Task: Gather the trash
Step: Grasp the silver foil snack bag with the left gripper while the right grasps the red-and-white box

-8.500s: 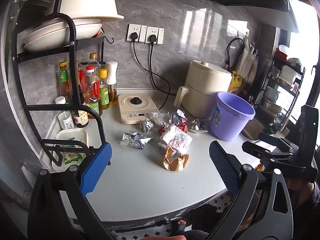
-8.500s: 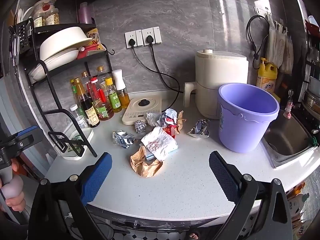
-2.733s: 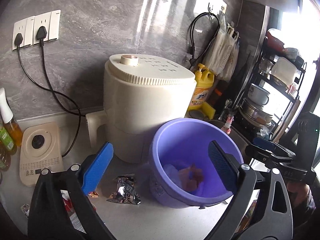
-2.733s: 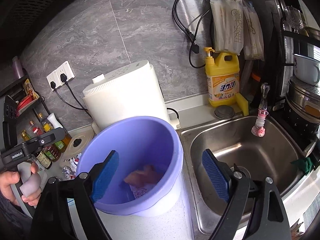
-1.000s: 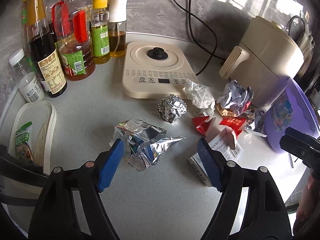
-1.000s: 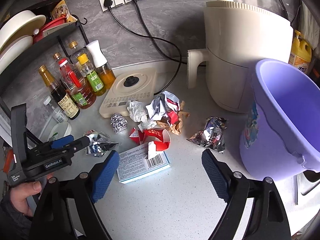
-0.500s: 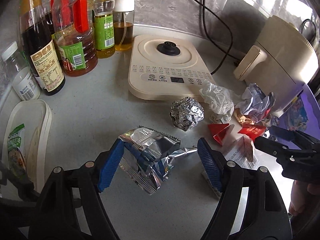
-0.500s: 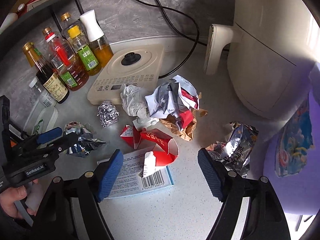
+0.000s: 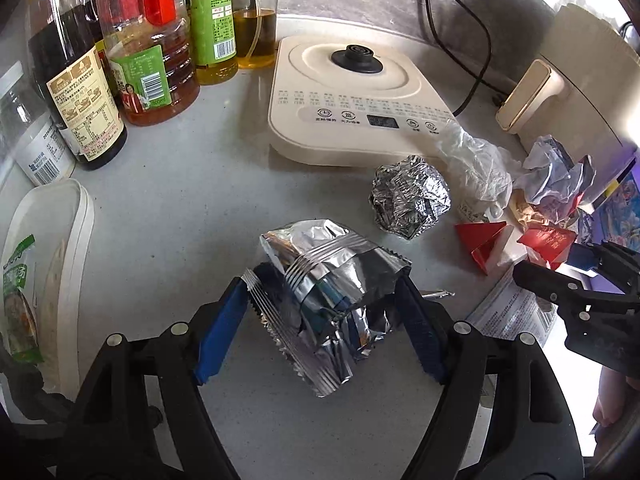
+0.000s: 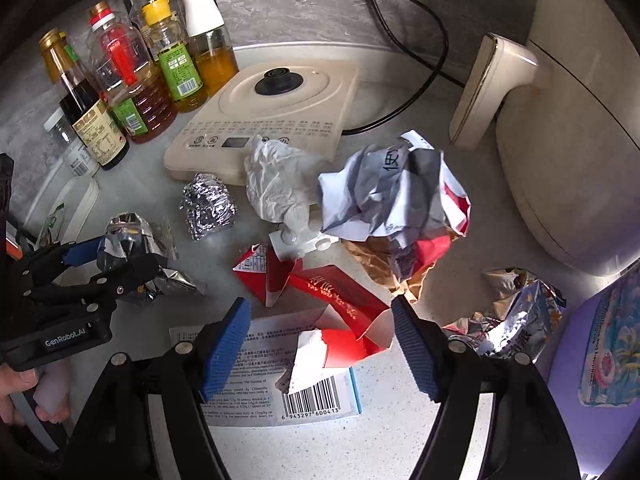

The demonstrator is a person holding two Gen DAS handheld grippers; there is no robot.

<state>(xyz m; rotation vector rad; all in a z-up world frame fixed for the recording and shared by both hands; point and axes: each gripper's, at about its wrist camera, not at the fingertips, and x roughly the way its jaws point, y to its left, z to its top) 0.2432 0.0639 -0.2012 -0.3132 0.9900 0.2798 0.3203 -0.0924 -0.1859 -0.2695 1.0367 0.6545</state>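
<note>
A crumpled silver foil wrapper (image 9: 332,292) lies on the grey counter between the open blue pads of my left gripper (image 9: 320,312); the pads stand beside it, apart. It also shows in the right wrist view (image 10: 136,256). My right gripper (image 10: 320,336) is open, its pads on either side of a torn red carton (image 10: 340,308) that rests on a flat white-and-blue box (image 10: 280,384). A foil ball (image 9: 408,200), a white crumpled bag (image 10: 280,184), a grey-and-red paper wad (image 10: 396,196) and a shiny snack bag (image 10: 508,312) lie around. The purple bucket (image 10: 600,344) stands at the right edge.
A cream induction plate (image 9: 352,96) sits behind the trash. Oil and sauce bottles (image 9: 148,52) stand at the back left. A white tray (image 9: 52,264) lies at the left. A cream air fryer (image 10: 560,128) with a protruding handle stands at the right.
Both grippers have come down closer to the counter. The left now straddles the silver wrapper, the right now straddles the red carton. Both jaws stay open.
</note>
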